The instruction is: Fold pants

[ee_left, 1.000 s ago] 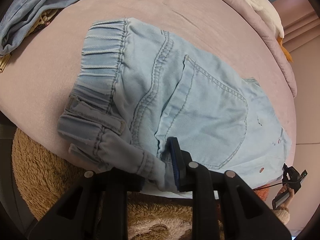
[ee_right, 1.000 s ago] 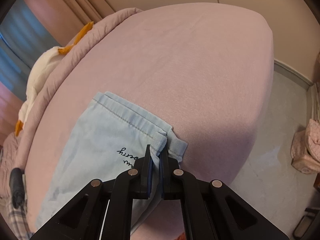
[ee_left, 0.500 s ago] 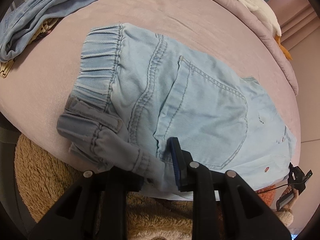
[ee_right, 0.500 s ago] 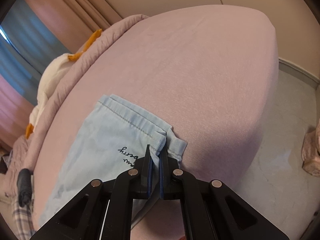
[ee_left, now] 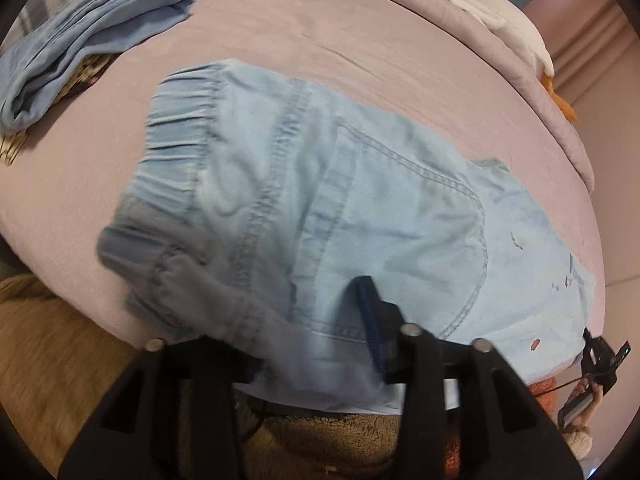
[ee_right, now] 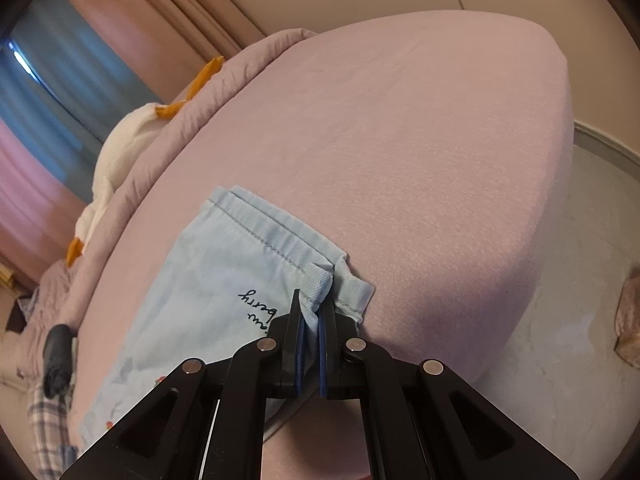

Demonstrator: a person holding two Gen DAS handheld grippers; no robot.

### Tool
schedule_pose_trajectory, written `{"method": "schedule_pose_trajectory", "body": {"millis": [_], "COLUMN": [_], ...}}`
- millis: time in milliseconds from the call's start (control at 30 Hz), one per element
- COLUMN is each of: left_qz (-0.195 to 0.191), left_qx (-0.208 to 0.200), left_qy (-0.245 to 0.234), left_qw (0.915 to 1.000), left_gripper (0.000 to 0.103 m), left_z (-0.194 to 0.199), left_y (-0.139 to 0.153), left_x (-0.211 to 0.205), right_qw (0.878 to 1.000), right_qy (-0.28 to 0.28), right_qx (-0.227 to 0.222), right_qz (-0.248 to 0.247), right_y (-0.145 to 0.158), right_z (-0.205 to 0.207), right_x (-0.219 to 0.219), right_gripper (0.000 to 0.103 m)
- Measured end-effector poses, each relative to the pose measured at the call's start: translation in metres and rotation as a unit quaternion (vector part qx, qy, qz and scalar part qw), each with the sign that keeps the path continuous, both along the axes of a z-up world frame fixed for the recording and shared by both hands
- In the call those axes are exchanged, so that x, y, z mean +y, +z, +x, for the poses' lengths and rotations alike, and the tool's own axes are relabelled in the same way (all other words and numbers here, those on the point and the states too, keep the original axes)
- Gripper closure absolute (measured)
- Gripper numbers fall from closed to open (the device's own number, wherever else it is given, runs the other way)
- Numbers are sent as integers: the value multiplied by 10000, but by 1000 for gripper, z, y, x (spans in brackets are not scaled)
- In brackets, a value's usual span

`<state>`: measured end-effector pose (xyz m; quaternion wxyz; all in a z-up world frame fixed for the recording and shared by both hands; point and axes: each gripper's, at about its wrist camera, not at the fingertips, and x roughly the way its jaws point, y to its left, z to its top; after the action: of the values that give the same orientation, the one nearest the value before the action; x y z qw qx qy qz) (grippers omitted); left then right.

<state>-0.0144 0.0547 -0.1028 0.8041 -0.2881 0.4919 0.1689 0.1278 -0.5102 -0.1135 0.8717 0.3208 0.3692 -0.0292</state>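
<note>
Our left gripper [ee_left: 316, 328] points steeply down, its jaws just opened partway with cloth between them. Our right gripper [ee_right: 311, 320] tilts down, jaws pinched on cloth.

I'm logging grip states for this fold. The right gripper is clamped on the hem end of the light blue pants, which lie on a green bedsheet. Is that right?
Not quite: the bedsheet is pink, not green, as the right wrist view shows. The rest holds: the right gripper is clamped on the hem end of the light blue pants.
</note>
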Motion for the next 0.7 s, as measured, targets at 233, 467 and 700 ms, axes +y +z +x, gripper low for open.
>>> {"method": "schedule_pose_trajectory", "body": {"millis": [233,467,700], "left_qz": [146,-342,-959], "left_qx": [-2,-278,-329], "left_qy": [-122,-108,-40], "left_qw": [9998,9990,9948], "left_gripper": [43,43,43], "left_z": [9,-9,-20], "left_y": [-1,-2,-1], "left_x": [-7,9,24], "right_qw": [10000,9998,9981], "right_qy": [63,2,-252], "right_qx": [30,187,543], "right_qz": [50,-41,-117], "right_y": [0,3,7], "right_z": [2,5,12], "right_x": [1,5,9], "right_gripper": [103,103,103]}}
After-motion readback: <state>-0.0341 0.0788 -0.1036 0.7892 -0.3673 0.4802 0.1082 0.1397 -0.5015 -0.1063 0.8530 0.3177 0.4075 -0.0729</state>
